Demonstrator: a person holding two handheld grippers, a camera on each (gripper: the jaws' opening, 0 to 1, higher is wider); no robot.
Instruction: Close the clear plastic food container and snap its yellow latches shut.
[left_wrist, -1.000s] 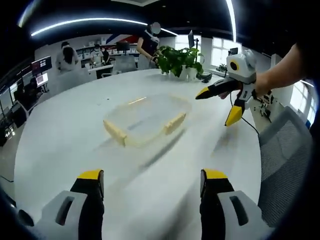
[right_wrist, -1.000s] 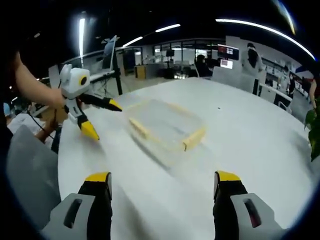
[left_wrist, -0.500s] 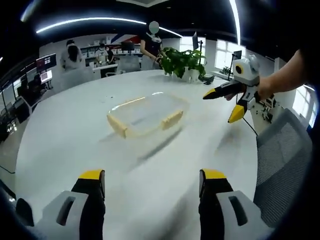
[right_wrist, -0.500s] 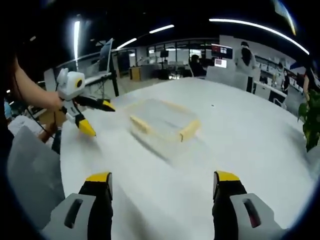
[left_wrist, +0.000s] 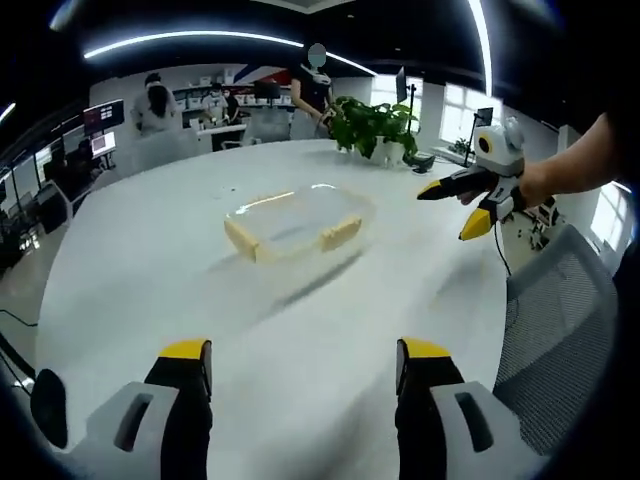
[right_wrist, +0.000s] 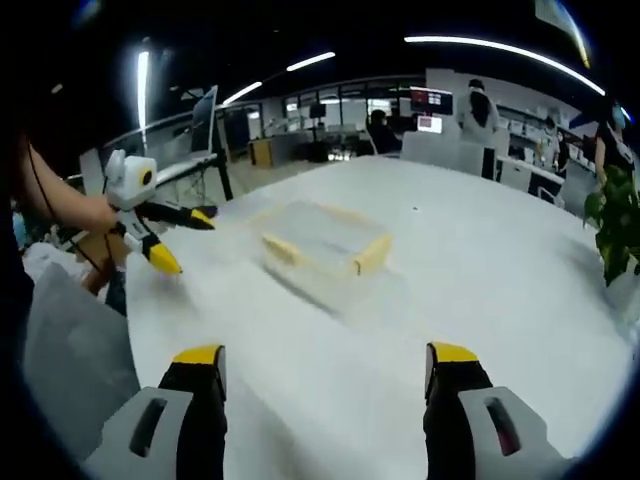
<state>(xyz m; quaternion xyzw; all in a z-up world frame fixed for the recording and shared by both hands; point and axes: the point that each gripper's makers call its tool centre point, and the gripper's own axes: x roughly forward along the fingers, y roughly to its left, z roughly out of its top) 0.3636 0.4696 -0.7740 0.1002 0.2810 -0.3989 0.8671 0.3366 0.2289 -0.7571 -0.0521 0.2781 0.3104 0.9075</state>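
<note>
Two grippers, both mine, stand apart from the work on a broad white table (left_wrist: 130, 260). In the left gripper view, my left gripper (left_wrist: 300, 365) rises from the near edge with its yellow-tipped jaws spread wide and nothing between them. Ahead of it, toward the middle of the table, lies the clear plastic food container (left_wrist: 297, 219), low and rectangular, with a yellow latch (left_wrist: 241, 240) at its near-left end and another latch (left_wrist: 341, 233) on its near-right side. The lid appears to lie on the body, though I cannot tell whether it is pressed fully home, and the latches look unsnapped to me. To the right, my right gripper (left_wrist: 458, 205) hangs in the air above the table, well apart from the container, its jaws likewise released. Far beyond stand a potted plant (left_wrist: 372, 125) and several people at desks.

In the right gripper view, my left gripper (right_wrist: 172, 240) appears at the left, the container (right_wrist: 322, 238) lies in the middle distance, and my right gripper's (right_wrist: 325, 372) own parted jaws rise from the near edge.

I judge the step in hand to be the approach, with no latch yet touched. The next move calls for bringing both grippers to the container, steadying the lid, and pressing each latch down in turn.
</note>
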